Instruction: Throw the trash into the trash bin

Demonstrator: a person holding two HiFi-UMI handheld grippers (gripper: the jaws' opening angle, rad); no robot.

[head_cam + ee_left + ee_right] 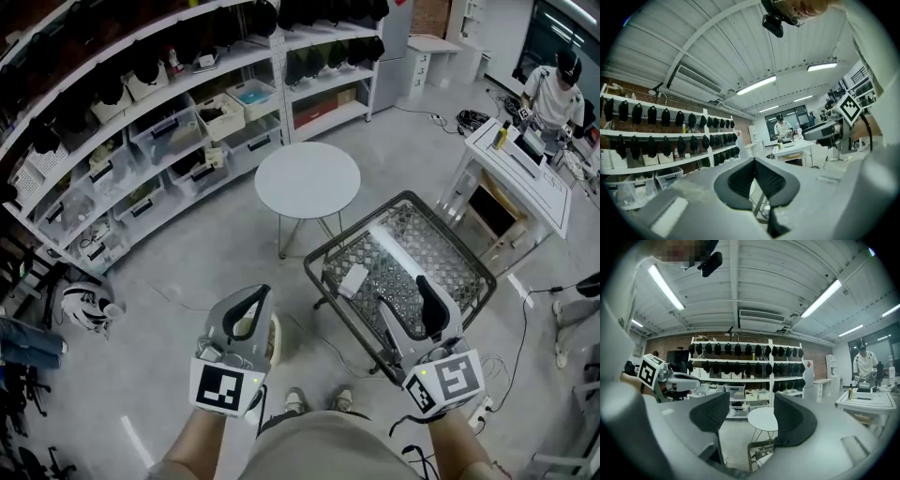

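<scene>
A wire mesh bin (325, 251) stands on the floor in front of me, and a white piece of trash (354, 278) lies inside it near its left rim. My right gripper (403, 292) is over the bin's near edge, open, with nothing between its jaws; the right gripper view (750, 409) shows the bin's corner (761, 446) below the gap. My left gripper (255, 295) is left of the bin over bare floor and is shut and empty. Its dark pads (740, 180) meet in the left gripper view.
A round white table (307, 180) stands just beyond the bin. Shelves (169, 141) with storage boxes and black caps line the far left wall. A white desk (520, 173) with a person at it is at the right. Cables (469, 120) run across the floor.
</scene>
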